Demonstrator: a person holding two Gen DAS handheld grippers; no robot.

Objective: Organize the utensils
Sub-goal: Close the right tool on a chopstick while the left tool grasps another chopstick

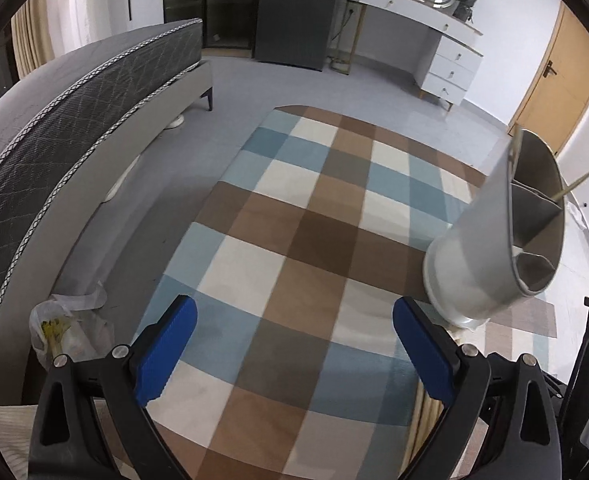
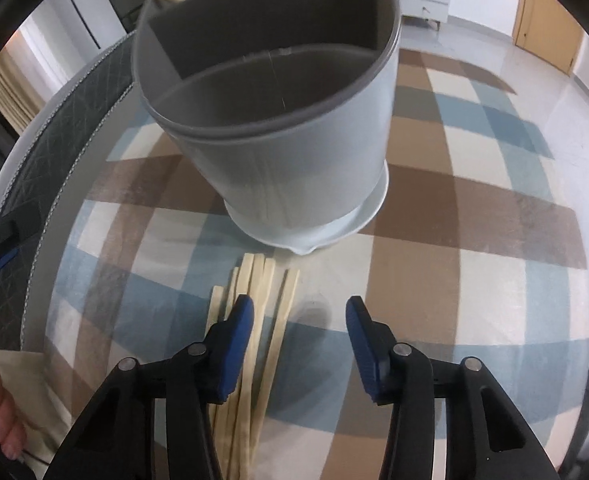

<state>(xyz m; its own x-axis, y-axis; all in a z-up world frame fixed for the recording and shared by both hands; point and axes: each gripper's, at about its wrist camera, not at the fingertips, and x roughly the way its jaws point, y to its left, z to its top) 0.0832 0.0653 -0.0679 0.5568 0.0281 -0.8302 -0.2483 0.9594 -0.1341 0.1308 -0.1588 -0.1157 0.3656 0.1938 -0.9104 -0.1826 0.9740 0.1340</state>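
Both grippers' fingers spread, gripping nothing | chopsticks (image 2: 254,340) beside right gripper (image 2: 298,344) | holder (image 2: 294,152) beyond, possibly one chopstick inside

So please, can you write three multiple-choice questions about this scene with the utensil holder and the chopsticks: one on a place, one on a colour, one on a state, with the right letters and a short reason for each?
1. Where do the loose chopsticks lie?
A. On the checked tablecloth, in front of the utensil holder
B. Inside the holder's nearest compartment
C. On the floor

2. What colour are the pads of the right gripper?
A. Red
B. Blue
C. Yellow

3. What is the state of the left gripper?
A. Shut on a chopstick
B. Shut on the holder
C. Open, holding nothing

Answers:
1 A: the right wrist view shows the bundle flat on the cloth below the holder's base.
2 B: both pads are plainly blue.
3 C: its fingers stand wide apart with only cloth between them.
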